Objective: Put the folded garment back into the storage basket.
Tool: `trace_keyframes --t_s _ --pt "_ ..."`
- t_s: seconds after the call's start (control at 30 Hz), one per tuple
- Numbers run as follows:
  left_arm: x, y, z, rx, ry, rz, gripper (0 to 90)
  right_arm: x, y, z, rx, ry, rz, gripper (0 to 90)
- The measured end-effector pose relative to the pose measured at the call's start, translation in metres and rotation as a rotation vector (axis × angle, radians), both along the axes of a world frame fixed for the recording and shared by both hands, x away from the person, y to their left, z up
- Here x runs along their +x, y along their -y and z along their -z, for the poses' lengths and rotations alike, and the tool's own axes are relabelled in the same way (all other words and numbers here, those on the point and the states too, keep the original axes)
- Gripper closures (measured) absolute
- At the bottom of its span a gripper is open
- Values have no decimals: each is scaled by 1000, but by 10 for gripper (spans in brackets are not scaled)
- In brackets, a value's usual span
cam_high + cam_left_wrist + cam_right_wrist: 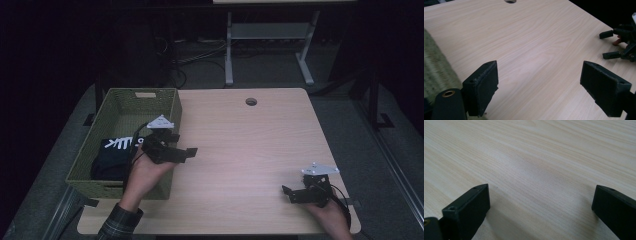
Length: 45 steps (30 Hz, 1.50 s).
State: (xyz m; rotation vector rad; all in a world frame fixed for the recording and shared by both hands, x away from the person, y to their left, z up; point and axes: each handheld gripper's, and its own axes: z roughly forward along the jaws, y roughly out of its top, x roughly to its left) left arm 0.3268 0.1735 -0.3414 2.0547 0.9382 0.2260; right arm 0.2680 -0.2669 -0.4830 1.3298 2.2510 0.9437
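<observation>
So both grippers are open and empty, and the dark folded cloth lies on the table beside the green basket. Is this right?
Not quite. The dark folded cloth lies inside the green basket, as the high view shows. The left gripper and the right gripper are indeed open and empty.

Bare tabletop (240,145) is seen between left gripper (186,153) and right gripper (289,193); passage there is unobstructed. The left edge is blocked by the green basket (170,117). A cable hole (251,101) is noted at the far edge.
</observation>
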Motion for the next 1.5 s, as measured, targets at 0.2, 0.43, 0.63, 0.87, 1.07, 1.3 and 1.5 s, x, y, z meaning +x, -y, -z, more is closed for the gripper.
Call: trace_keyframes --t_s 0.2,0.43,0.63,0.87,1.07,1.3,1.5 --pt "-4 22 11 -3 14 21 146 0 0 0 0 0 0 14" --pt "-11 40 27 -9 43 42 146 0 0 0 -1 1 -2 14" --pt "-18 55 43 9 53 65 146 0 0 0 1 -1 0 14" --pt "-21 68 67 41 50 89 146 0 0 0 -2 0 1 14" --pt "-19 73 89 67 56 90 143 0 0 0 -1 0 0 14" --pt "-19 80 112 105 46 95 134 0 0 0 -1 0 0 14" --pt "-19 83 125 148 75 81 131 0 0 0 -1 0 0 14"
